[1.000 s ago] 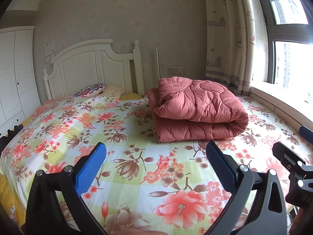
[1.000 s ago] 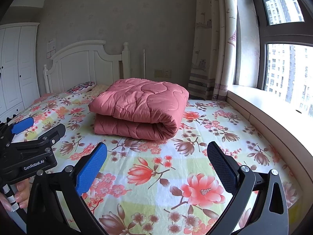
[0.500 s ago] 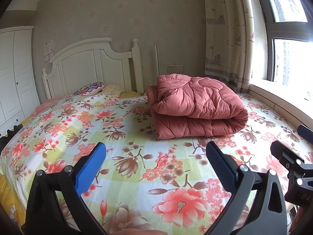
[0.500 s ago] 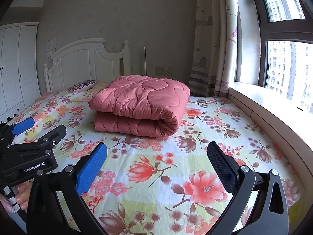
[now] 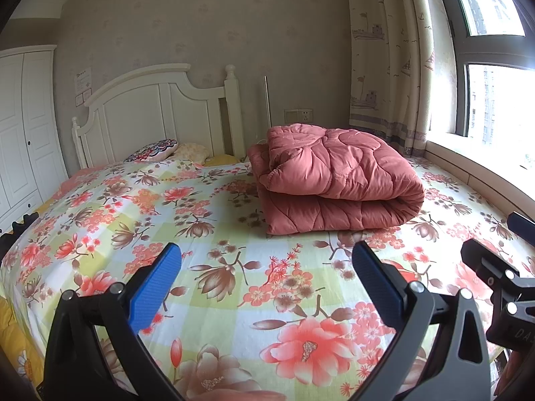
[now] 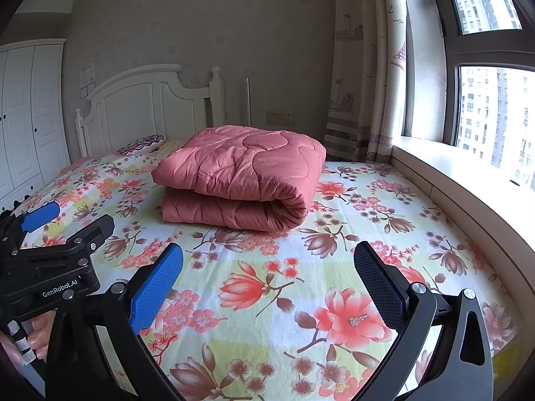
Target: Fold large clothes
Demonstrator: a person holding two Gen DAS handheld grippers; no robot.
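Pink quilted comforter (image 5: 334, 180) sits folded in a thick two-layer stack on the floral bedsheet (image 5: 234, 287), well ahead of my fingers and a bit right of centre from my left gripper (image 5: 266, 275). From my right gripper (image 6: 268, 275) the same stack is ahead and slightly left, rounded fold edge facing the window side, open edges toward the headboard (image 6: 143, 107). Both my grippers are spread wide, blue pads (image 5: 155, 289) far apart, nothing between them, nothing clamped. Both hover above the near end of the sheet; fingertips not touching fabric as far as I can see. My left gripper shows up at the left edge of the right wrist view, black body with a GenRobot.AI label (image 6: 60, 289), a hand (image 6: 31, 337) wrapped around its handle below. My right gripper's black frame pokes in at the right edge of the left view. Beyond the stack: patterned pillow (image 5: 152, 149) against the headboard, wall socket (image 5: 298, 114) behind, curtain (image 5: 388, 56) and window (image 6: 495, 113) off to the right of my fingers, white wardrobe (image 5: 23, 127) to the far left.
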